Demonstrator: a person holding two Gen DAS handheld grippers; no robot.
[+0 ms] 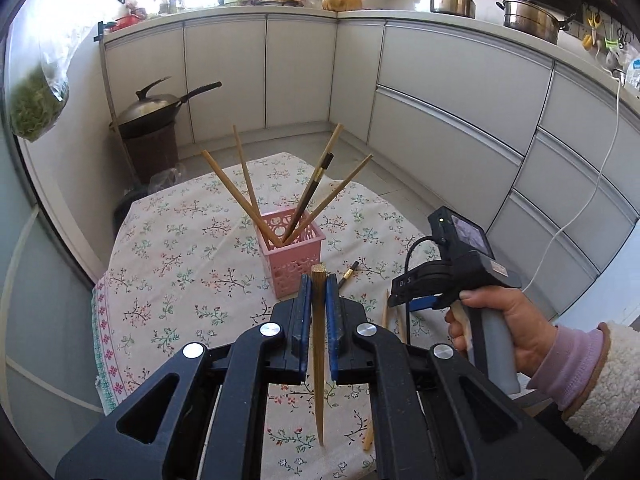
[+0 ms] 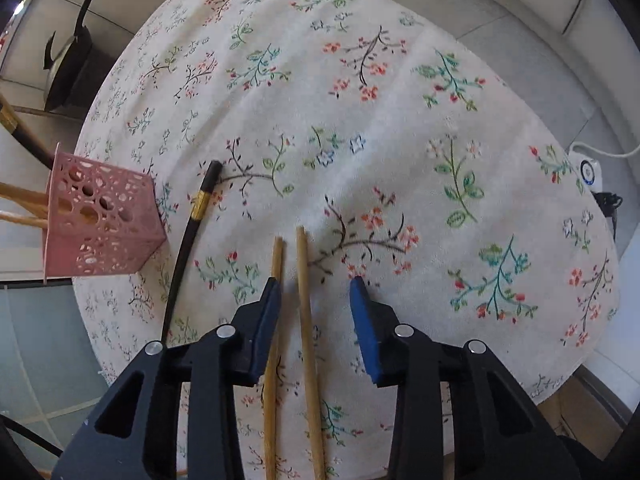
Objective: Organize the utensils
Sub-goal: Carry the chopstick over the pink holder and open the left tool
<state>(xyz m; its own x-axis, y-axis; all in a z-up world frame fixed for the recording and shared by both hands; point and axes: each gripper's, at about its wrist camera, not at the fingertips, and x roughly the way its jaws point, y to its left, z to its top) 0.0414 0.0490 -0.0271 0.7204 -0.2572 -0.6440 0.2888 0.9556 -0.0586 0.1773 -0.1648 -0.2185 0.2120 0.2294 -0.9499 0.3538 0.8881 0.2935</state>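
Note:
A pink perforated basket [image 1: 291, 257] stands on the floral tablecloth and holds several chopsticks, wooden ones and one black one [image 1: 310, 192]. My left gripper [image 1: 319, 286] is shut on a wooden chopstick [image 1: 318, 360], held upright just in front of the basket. My right gripper [image 2: 316, 286] is open, low over two wooden chopsticks [image 2: 306, 320] lying on the cloth; one lies between its fingers, the other beside its left finger [image 2: 268, 312]. A black chopstick with a gold band [image 2: 188, 236] lies left of them, beside the basket [image 2: 100, 216].
The table [image 2: 500, 184] is round with cloth hanging over its edges. A wok on a dark stand [image 1: 152, 120] sits on the floor beyond the table. White cabinets [image 1: 440, 92] line the back and right. A white cable and plug [image 2: 592, 168] lie off the table's right.

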